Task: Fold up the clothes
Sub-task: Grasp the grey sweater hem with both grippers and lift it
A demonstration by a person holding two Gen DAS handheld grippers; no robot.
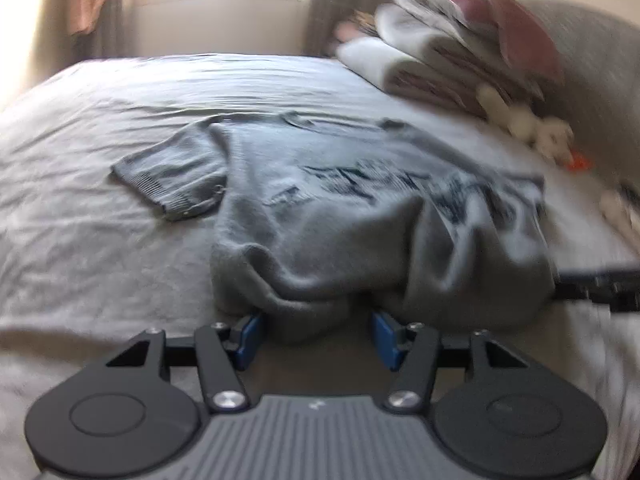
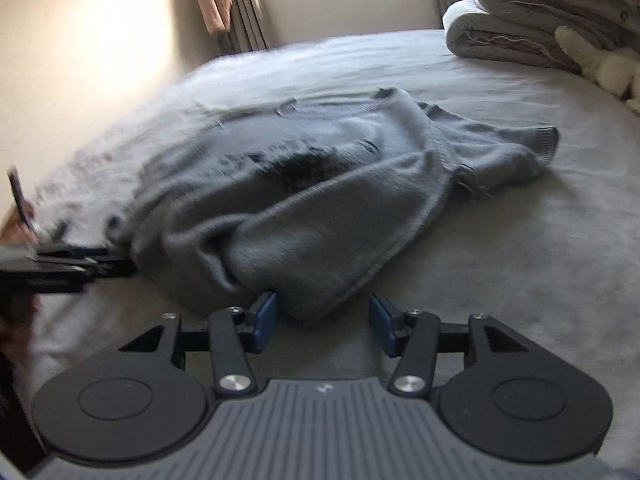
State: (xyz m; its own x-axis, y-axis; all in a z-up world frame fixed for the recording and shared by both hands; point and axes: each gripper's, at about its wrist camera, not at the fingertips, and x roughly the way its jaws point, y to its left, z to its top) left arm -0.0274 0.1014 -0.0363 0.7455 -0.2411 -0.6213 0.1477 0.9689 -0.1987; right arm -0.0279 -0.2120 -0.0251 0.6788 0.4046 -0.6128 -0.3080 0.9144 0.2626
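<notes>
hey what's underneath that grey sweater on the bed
The grey sweater lies on the pale bed sheet, its near hem bunched up. Whatever might sit under the bunched folds is covered.

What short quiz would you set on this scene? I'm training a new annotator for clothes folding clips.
1. True or false: the grey sweater lies on the floor.
2. What is piled at the far right of the bed? A books; B folded bedding; C boxes.
3. On the right gripper, what colour are the pads?

Key: 1 false, it lies on the bed; 2 B; 3 blue.
</notes>
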